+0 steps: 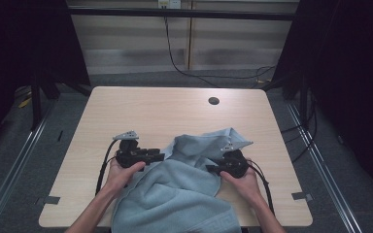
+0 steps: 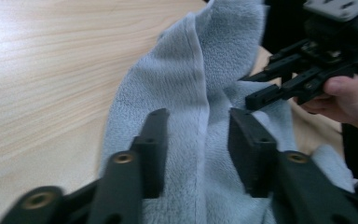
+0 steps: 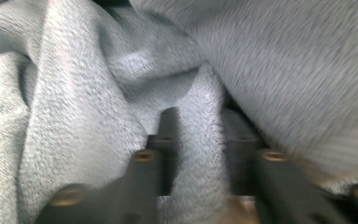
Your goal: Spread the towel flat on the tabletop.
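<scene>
While bunched on table (image 1: 126, 111), towel (image 1: 184, 189).

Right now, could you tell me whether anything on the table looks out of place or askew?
The light blue towel is rumpled rather than flat, bunched into folds between the two hand-held grippers, and its near end hangs over the table's front edge. Nothing looks spilled or damaged.

Towel (image 1: 184, 189): on bench (image 1: 141, 111), near half, spilling over near edge.
Left gripper (image 1: 159, 157): at towel's left edge, a fold between its fingers (image 2: 154, 140).
Right gripper (image 1: 212, 168): on towel's right side, a ridge between its fingers (image 3: 168, 135).
Hole (image 1: 213, 101): far right, behind towel.
</scene>
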Demonstrator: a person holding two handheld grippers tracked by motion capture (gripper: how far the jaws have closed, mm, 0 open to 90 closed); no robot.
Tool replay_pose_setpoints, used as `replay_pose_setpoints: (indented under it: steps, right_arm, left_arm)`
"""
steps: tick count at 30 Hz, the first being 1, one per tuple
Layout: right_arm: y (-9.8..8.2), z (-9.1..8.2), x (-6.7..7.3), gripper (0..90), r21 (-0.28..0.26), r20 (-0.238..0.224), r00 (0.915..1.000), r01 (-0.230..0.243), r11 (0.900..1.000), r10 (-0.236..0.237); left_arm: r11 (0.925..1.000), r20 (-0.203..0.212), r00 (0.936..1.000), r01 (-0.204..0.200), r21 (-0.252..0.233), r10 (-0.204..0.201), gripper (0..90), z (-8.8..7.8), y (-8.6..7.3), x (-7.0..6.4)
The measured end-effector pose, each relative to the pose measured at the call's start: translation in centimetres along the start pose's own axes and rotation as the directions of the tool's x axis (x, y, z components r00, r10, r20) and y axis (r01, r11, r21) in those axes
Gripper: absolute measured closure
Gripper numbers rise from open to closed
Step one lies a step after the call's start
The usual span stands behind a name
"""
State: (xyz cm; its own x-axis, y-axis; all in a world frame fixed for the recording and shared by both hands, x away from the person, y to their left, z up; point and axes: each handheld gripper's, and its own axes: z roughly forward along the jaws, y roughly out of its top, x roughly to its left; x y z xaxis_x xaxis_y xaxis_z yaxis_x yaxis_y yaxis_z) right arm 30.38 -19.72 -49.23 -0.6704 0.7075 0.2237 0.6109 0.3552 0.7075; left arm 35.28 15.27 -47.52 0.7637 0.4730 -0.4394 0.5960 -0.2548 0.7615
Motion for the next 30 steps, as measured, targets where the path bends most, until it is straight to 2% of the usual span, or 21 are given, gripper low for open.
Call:
replay_pose_setpoints:
  steps: [2,3,5,7,8,9,10,11,13,16,18,19,20,21,22,24,25,26,27,28,30]
  right_arm:
    - [0.2,-0.1,0.0,79.6,-0.008,-0.014,0.9999,0.0,1.0,0.0]
    - [0.3,-0.1,0.0,80.2,-0.008,-0.015,0.9999,0.0,1.0,0.0]
    - [0.3,-0.2,-0.1,80.4,-0.011,-0.014,0.9999,-0.001,1.0,0.001]
    - [0.3,-0.3,-0.1,80.4,-0.014,-0.013,0.9999,-0.009,1.0,0.008]
    - [0.4,-0.4,-0.2,80.3,-0.02,-0.017,0.9999,-0.004,1.0,0.004]
    - [0.4,-0.4,-0.2,80.2,-0.023,-0.017,0.9998,-0.005,1.0,0.005]
    - [0.4,-0.4,-0.2,80.2,-0.025,-0.016,0.9999,-0.006,1.0,0.006]
    - [0.4,-0.5,-0.3,80.2,-0.028,-0.013,0.9999,-0.001,1.0,0.001]
    - [0.4,-1.0,-0.3,80.3,-0.031,-0.004,1.0,-0.002,1.0,0.002]
    - [0.5,-2.2,-0.9,80.6,-0.061,0.015,0.9998,-0.013,0.998,0.014]
    - [0.4,-3.1,-1.3,80.9,-0.085,0.032,0.999,-0.028,0.996,0.031]
    - [0.4,-3.5,-1.5,80.9,-0.091,0.041,0.9987,-0.028,0.995,0.032]
    - [0.4,-3.5,-1.5,80.9,-0.091,0.041,0.9987,-0.028,0.995,0.032]
    - [0.3,-4.5,-1.9,81.0,-0.118,0.06,0.9973,-0.034,0.992,0.042]
    - [0.3,-5.0,-2.0,80.5,-0.129,0.055,0.9971,-0.045,0.991,0.052]
    - [0.2,-5.5,-2.2,80.2,-0.148,0.033,0.998,-0.049,0.988,0.054]
    - [0.3,-5.6,-1.9,78.9,-0.154,0.033,0.9984,-0.04,0.987,0.045]
    - [0.3,-5.6,-1.9,78.9,-0.154,0.033,0.9984,-0.04,0.987,0.045]
    - [0.3,-5.4,-1.7,78.1,-0.141,0.037,0.9987,-0.029,0.99,0.035]
    - [-0.1,-4.4,-1.0,78.1,-0.072,0.01,0.9998,-0.018,0.997,0.019]
    - [-0.7,-3.7,-0.1,77.9,-0.019,0.016,0.9998,0.01,1.0,-0.01]
  left_arm:
    - [1.0,-0.005,1.0,0.0,0.006,0.0,51.1,0.5,0.1,0.1]
    - [0.9996,-0.01,0.9999,-0.003,0.027,0.004,48.5,1.6,0.5,0.3]
    - [0.9992,-0.014,0.9999,-0.003,0.04,0.004,44.2,2.5,1.0,0.6]
    - [0.9994,-0.023,0.9997,-0.001,0.035,0.001,43.0,2.8,1.2,0.7]
    - [0.9987,-0.027,0.9996,0.0,0.051,0.002,47.7,3.6,1.5,1.0]
    - [0.9986,-0.061,0.998,-0.016,0.05,0.019,59.8,3.9,1.6,0.9]
    - [0.999,-0.072,0.9974,-0.009,0.044,0.012,74.8,3.9,1.7,1.0]
    - [0.9996,-0.073,0.9973,0.004,0.028,-0.001,81.3,3.8,1.8,1.2]
    - [0.9999,-0.098,0.9951,0.0,0.014,0.002,84.5,3.0,1.8,1.5]
    - [0.9961,-0.129,0.9892,0.062,-0.062,-0.07,84.6,0.5,1.9,2.8]
    - [0.9905,-0.166,0.9801,0.092,-0.102,-0.108,84.6,-1.3,1.8,3.9]
    - [0.9886,-0.194,0.9732,0.103,-0.11,-0.123,84.6,-2.3,1.6,4.4]
    - [0.9886,-0.194,0.9732,0.103,-0.11,-0.123,84.6,-2.3,1.6,4.4]
    - [0.9819,-0.219,0.9617,0.139,-0.128,-0.165,84.6,-4.0,0.9,5.7]
    - [0.976,-0.189,0.9626,0.171,-0.135,-0.195,84.6,-4.8,0.2,6.3]
    - [0.9759,-0.181,0.9634,0.176,-0.129,-0.198,84.7,-5.1,-0.2,6.5]
    - [0.9817,-0.2,0.9621,0.173,-0.08,-0.186,84.6,-5.1,-1.3,6.4]
    - [0.9817,-0.2,0.9621,0.173,-0.08,-0.186,84.5,-5.1,-1.3,6.4]
    - [0.9849,-0.21,0.9622,0.169,-0.039,-0.173,84.5,-4.9,-2.1,6.2]
    - [0.9881,-0.217,0.9645,0.154,-0.002,-0.151,84.2,-5.0,-3.1,6.1]
    - [0.9855,-0.203,0.9651,0.17,0.004,-0.166,83.5,-5.2,-3.5,6.1]
